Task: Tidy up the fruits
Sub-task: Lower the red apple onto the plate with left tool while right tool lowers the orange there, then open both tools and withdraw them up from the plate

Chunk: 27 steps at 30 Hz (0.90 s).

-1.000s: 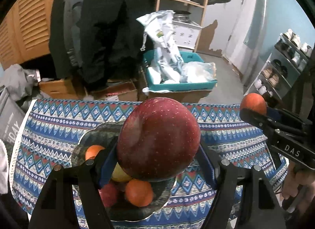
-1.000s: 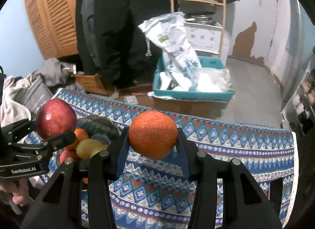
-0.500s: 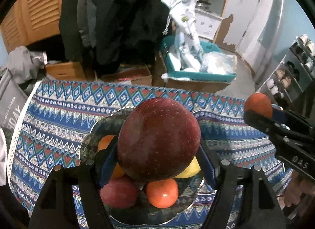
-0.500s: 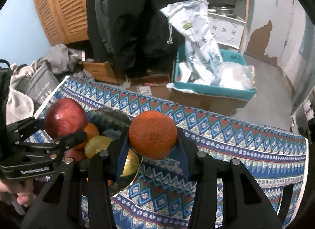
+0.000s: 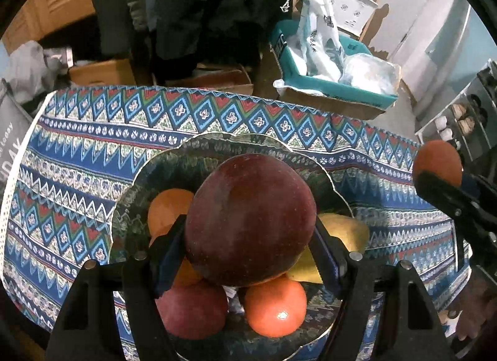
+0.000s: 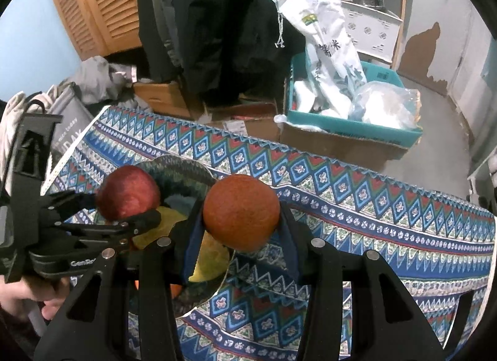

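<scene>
Fruits: a red apple (image 5: 250,221) is clamped between the pads of the left gripper (image 5: 248,236), held above a dark patterned bowl (image 5: 217,146). An orange (image 6: 241,212) is clamped in the right gripper (image 6: 240,221), just beside the bowl's rim and over the cloth.

Bowl contents visible under the apple: a second red apple (image 5: 192,311), a glossy orange fruit (image 5: 275,308), another orange fruit (image 5: 167,209) partly hidden behind the left gripper's finger, and a yellow fruit (image 5: 344,233).

Surface: bench covered with a blue, red and white zigzag cloth (image 5: 93,150), white lace trim along its left edge. The bowl sits near the bench's left half, toward the near edge.

Room: past the far edge of the bench, on the floor, cardboard boxes (image 6: 161,94), a teal crate (image 6: 357,128) holding a white printed sack (image 6: 323,35) and plastic bags. Dark coats (image 6: 217,19) hang behind; louvred wooden doors (image 6: 93,4) at left; wooden shelving (image 6: 372,4) at right. A grey bag (image 6: 66,122) and heaped clothing sit off the bench's left edge.

A hand (image 6: 28,295) grips the left gripper's handle.
</scene>
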Each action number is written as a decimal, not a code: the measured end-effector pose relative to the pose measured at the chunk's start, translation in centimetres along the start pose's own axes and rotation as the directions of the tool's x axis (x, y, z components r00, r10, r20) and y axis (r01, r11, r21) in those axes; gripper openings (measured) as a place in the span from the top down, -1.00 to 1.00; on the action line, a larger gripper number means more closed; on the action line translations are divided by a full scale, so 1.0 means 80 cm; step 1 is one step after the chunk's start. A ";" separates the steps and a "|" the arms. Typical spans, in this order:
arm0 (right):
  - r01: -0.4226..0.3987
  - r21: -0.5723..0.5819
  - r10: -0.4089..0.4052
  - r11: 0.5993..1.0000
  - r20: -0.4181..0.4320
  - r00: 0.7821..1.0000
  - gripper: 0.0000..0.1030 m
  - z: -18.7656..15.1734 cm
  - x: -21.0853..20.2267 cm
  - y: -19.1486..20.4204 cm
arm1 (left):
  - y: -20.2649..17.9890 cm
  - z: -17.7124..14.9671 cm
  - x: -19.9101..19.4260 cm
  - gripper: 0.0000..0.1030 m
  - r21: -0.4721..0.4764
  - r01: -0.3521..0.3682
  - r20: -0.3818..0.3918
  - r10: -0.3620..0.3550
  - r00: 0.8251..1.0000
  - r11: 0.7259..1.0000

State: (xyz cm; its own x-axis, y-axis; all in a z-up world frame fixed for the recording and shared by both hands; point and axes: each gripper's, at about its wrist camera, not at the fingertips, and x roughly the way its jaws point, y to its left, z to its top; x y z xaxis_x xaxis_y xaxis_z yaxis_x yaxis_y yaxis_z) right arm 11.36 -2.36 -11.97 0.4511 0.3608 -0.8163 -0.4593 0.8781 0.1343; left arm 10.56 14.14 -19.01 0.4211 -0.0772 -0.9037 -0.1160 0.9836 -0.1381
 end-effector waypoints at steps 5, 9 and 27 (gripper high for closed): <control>-0.001 0.005 0.001 1.000 -0.004 1.000 0.13 0.001 0.002 -0.001 | -0.002 0.000 -0.002 -0.42 0.016 -0.018 0.014 0.018 1.000 1.000; -0.002 0.003 0.002 1.000 -0.005 1.000 0.13 0.001 0.001 0.001 | 0.002 0.001 -0.011 -0.42 0.013 -0.017 0.029 0.017 0.999 1.000; -0.082 -0.081 0.077 0.993 -0.068 0.995 0.13 -0.022 0.018 0.061 | 0.058 -0.045 -0.070 -0.44 -0.114 -0.064 0.047 0.069 0.996 0.991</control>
State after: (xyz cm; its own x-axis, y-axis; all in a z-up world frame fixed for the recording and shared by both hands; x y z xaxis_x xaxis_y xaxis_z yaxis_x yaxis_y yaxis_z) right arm 8.45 1.87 -13.47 0.3617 0.4048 -0.8398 -0.5548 0.8174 0.1550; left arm 4.40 18.53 -16.05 0.4540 -0.0009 -0.8910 -0.2446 0.9615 -0.1257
